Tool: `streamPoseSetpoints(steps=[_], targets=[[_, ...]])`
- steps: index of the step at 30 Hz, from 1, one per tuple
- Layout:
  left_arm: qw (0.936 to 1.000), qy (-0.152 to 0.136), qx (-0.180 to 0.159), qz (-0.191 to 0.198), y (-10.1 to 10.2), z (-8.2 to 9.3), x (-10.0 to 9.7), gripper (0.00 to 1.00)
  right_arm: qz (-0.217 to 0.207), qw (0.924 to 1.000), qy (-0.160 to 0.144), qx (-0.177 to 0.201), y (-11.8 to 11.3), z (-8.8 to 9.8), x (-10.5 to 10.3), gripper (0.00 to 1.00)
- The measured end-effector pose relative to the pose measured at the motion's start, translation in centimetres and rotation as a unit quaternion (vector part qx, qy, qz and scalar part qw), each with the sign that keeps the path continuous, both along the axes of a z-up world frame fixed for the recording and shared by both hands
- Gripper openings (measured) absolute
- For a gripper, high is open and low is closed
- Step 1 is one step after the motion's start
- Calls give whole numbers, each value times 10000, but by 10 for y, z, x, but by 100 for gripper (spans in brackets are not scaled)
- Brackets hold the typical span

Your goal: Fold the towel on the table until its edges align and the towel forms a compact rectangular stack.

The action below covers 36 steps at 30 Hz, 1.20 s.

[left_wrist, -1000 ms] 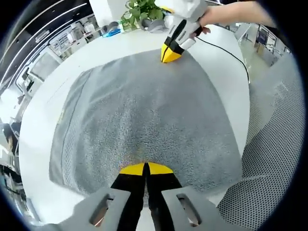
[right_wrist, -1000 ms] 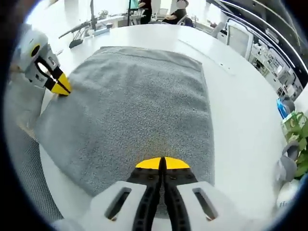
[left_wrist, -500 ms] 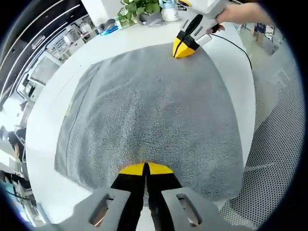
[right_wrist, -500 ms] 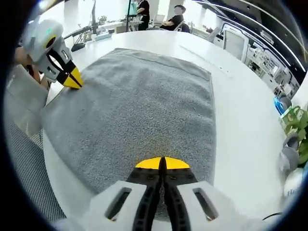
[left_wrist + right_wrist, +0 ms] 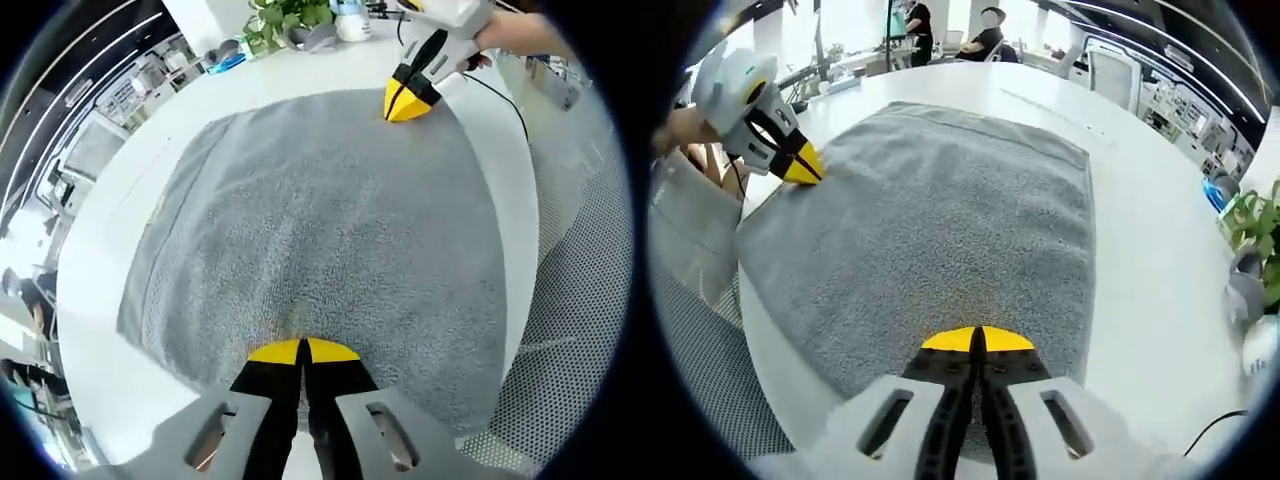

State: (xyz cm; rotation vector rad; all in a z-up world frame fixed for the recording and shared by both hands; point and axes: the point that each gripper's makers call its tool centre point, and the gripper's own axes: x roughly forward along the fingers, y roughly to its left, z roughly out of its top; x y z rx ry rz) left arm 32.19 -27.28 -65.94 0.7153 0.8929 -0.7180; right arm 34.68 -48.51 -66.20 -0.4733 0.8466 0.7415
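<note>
White round desk (image 5: 100,250), office setting: shelving and workstations are being shown along the far walls, seated people at the back of the right gripper view, a potted plant (image 5: 285,18) and small items at one desk edge, a mesh chair back (image 5: 575,330) at the near edge.

Item, task object: grey towel (image 5: 320,220), being held spread flat on the desk in a single layer, roughly rectangular, terry pile with a woven band running along its far side. No fold is being shown yet.

Item: left gripper (image 5: 302,350), jaws being held fully closed, yellow tips pinching the near edge of the towel at one corner region. It is also being seen at the left of the right gripper view (image 5: 800,165).

Item: right gripper (image 5: 976,340), jaws being held fully closed on the near edge at the other corner region. It is being seen at the top of the left gripper view (image 5: 408,102), a hand behind it and a cable trailing over the desk.

Change noted: compared with the pictures of a moment ago, the two grippers are being drawn further apart along the near edge, and the cloth between them is being pulled taut. Judgement: the edge is being straightened ahead of a first fold, so the task is being reckoned at an early stage, with all folding outstanding.
</note>
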Motion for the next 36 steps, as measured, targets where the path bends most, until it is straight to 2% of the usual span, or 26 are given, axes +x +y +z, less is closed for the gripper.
streamPoseSetpoints(steps=[10, 17, 25, 36], targets=[[9999, -20, -15, -159, -4, 0, 7, 1, -363, 9992, -8, 170, -2, 0, -10, 0], [9995, -24, -320, -75, -7, 0, 17, 1, -477, 9985, 65, 269, -5, 0, -18, 0], [9991, -12, -97, -408, -14, 0, 22, 1, -488, 9984, 154, 259, -7, 0, -27, 0], [9984, 13, -56, -554, -15, 0, 25, 1, -357, 9991, 199, 83, -6, 0, -43, 0]])
